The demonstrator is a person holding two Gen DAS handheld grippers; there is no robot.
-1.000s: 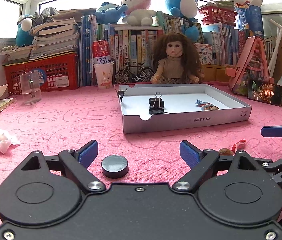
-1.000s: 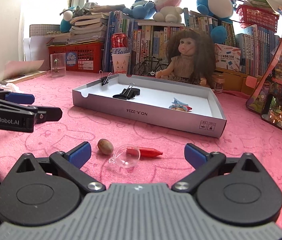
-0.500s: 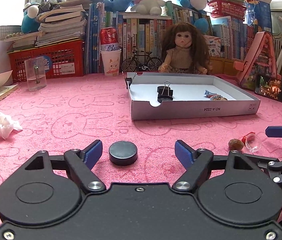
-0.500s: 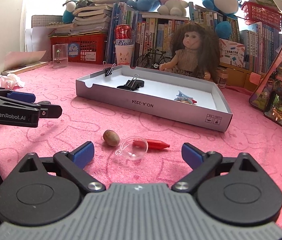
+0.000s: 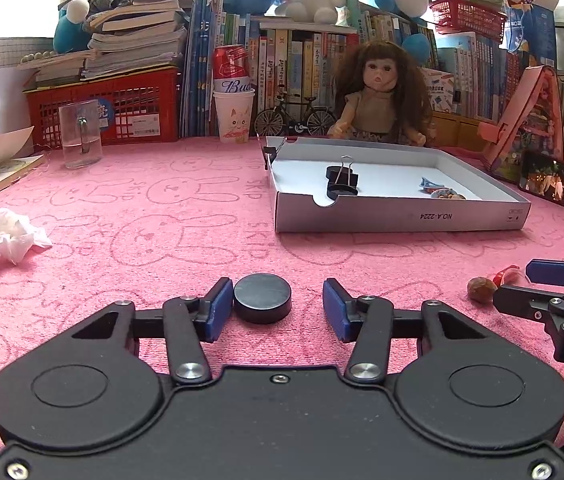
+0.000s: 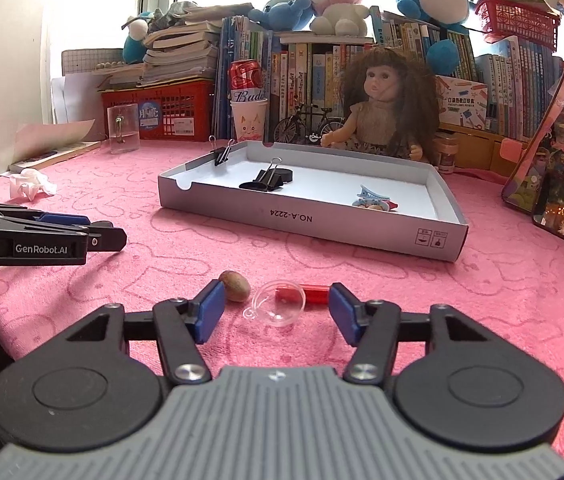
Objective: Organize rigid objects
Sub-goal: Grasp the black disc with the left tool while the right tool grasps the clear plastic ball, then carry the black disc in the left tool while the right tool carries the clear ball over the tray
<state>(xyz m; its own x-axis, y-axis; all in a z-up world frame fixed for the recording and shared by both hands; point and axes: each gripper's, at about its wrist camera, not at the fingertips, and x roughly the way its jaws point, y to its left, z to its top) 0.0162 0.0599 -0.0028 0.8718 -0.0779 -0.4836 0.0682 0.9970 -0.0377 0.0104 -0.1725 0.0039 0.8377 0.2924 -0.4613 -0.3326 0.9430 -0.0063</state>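
Note:
My left gripper (image 5: 273,307) is open around a black round puck (image 5: 262,297) on the pink cloth; the puck sits against the left pad. My right gripper (image 6: 276,311) is open, with a clear plastic half-dome (image 6: 278,304) between its pads, a brown nut (image 6: 234,280) by the left pad and a red crayon (image 6: 309,293) behind the dome. A grey cardboard tray (image 5: 401,218) (image 6: 313,222) holds black binder clips (image 5: 341,182) (image 6: 268,180) and a blue hair clip (image 6: 373,200). The left gripper shows at the left of the right wrist view (image 6: 102,232).
A crumpled tissue (image 5: 2,236) lies on the left. A glass mug (image 5: 80,136), red basket (image 5: 114,108), paper cup with can (image 5: 234,116), toy bicycle (image 5: 295,120), doll (image 5: 379,96) and books line the back. A phone (image 5: 553,180) and pink house model stand at right.
Both grippers have moved forward and lower. The puck now lies between the left pads, and the dome between the right pads. Both jaws have narrowed.

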